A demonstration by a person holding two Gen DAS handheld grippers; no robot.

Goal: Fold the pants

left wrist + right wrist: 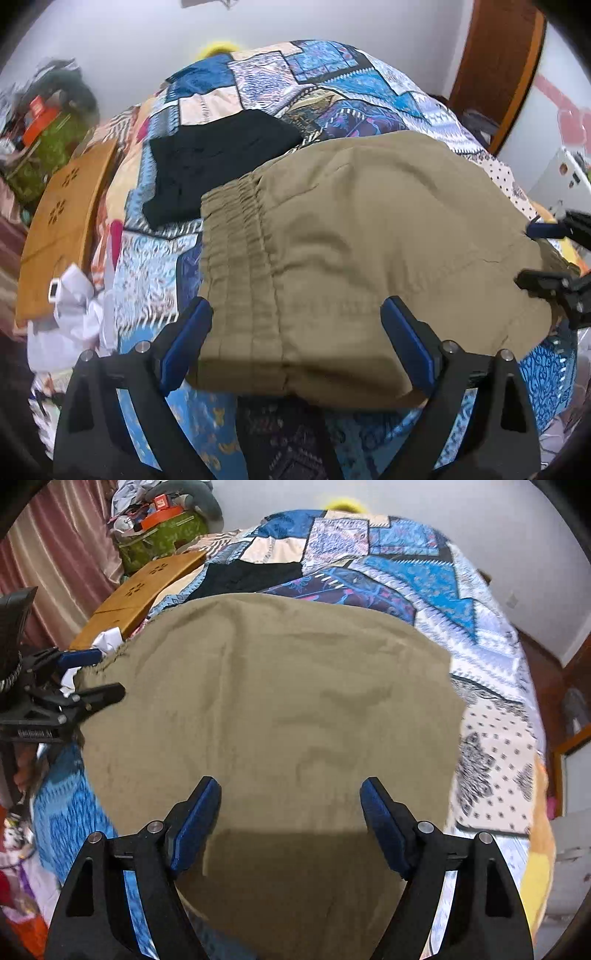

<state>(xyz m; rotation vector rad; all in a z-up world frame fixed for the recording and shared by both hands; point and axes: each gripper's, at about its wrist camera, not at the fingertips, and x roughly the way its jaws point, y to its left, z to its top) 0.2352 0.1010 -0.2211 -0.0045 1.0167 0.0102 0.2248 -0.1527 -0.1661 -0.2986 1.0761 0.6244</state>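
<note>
Khaki pants [369, 236] lie flat on a patchwork bedspread [332, 85], their gathered elastic waistband [236, 236] at the left in the left wrist view. My left gripper [298, 314] hangs open over the near edge, straddling the waistband end, with cloth lying below its fingers. In the right wrist view the pants [277, 709] fill the middle, and my right gripper [291, 794] stands open above the near part of the fabric. Each view catches the other gripper at the cloth's side edge: the right gripper [537, 254] and the left gripper [98, 675].
A folded black garment [218, 162] lies on the bedspread [406, 572] beyond the waistband. A wooden board [62, 229] and crumpled white cloth [77, 306] sit at the bed's left side, with a green bag and clutter [162, 535] behind. A wooden door [495, 74] stands at the right.
</note>
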